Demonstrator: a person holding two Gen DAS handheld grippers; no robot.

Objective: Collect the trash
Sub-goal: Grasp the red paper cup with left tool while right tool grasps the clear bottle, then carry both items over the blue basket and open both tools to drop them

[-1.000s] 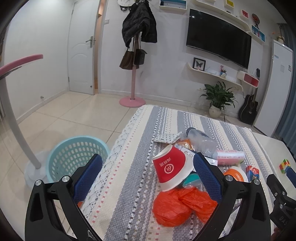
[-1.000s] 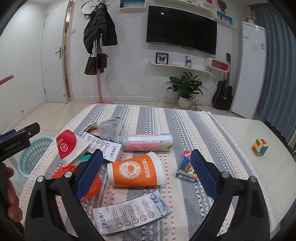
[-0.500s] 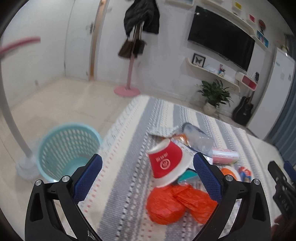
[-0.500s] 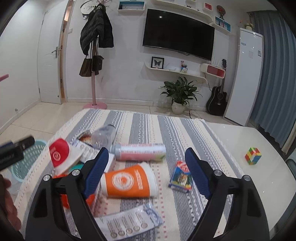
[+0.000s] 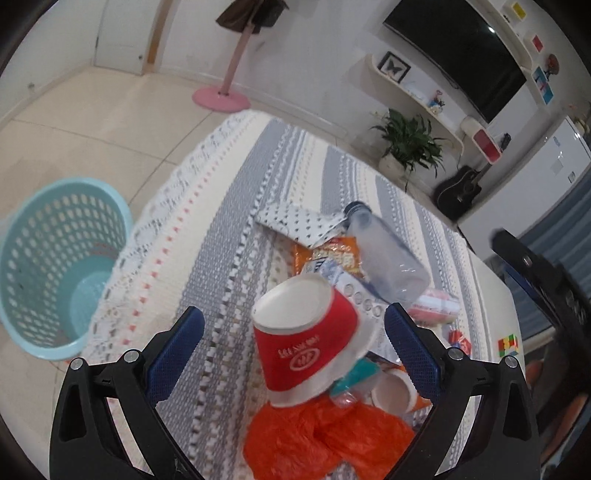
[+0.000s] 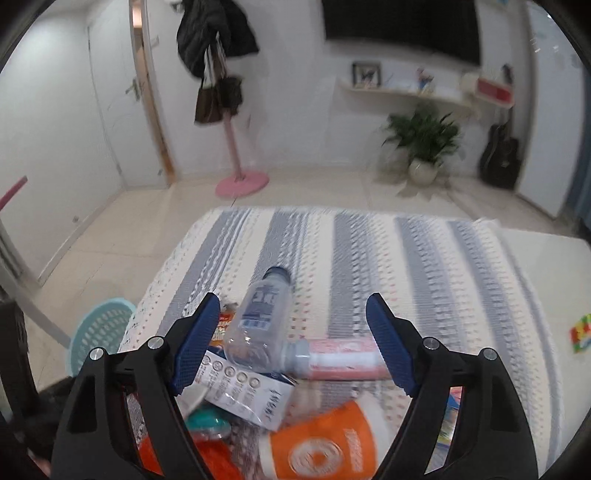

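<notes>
White walls (image 6: 295,122) close in the room ahead of me, above a pale tiled floor (image 5: 110,110). A pink coat stand (image 6: 236,147) carries a dark jacket (image 6: 214,33) and a brown bag (image 6: 218,98) beside a white door (image 6: 114,110). A black television (image 5: 454,51) hangs over a curved wall shelf (image 6: 406,94) with a framed picture (image 5: 395,66). On the floor under the shelf I see a potted plant (image 6: 424,144) and a dark guitar (image 6: 500,155). My tabletop (image 6: 535,266) wears a grey and cream striped cloth (image 5: 229,229).
</notes>
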